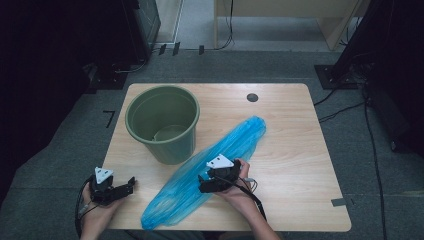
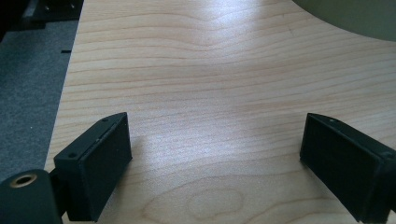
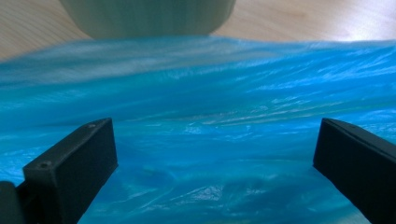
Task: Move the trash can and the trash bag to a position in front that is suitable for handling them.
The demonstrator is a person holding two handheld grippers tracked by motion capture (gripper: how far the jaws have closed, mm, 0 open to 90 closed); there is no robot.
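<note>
A long blue plastic bag (image 1: 210, 167) lies flat and slantwise across the wooden table (image 1: 290, 150), from the front left edge toward the middle. A green bin (image 1: 162, 122) stands upright at the back left, empty inside. My right gripper (image 1: 202, 184) hovers over the bag's middle, pointing left, jaws wide apart. In the right gripper view the blue bag (image 3: 210, 121) spreads under the right gripper (image 3: 212, 163) with the bin's base (image 3: 149, 18) behind; nothing sits between the pads. My left gripper (image 1: 131, 186) rests near the front left corner; the left gripper (image 2: 215, 163) is open over bare wood.
The table has a round cable hole (image 1: 252, 97) near its back edge. Grey carpet surrounds it, with cables (image 1: 345, 107) on the floor at the right and dark equipment at both sides. The bin's wall (image 2: 355, 18) shows at the top right of the left gripper view.
</note>
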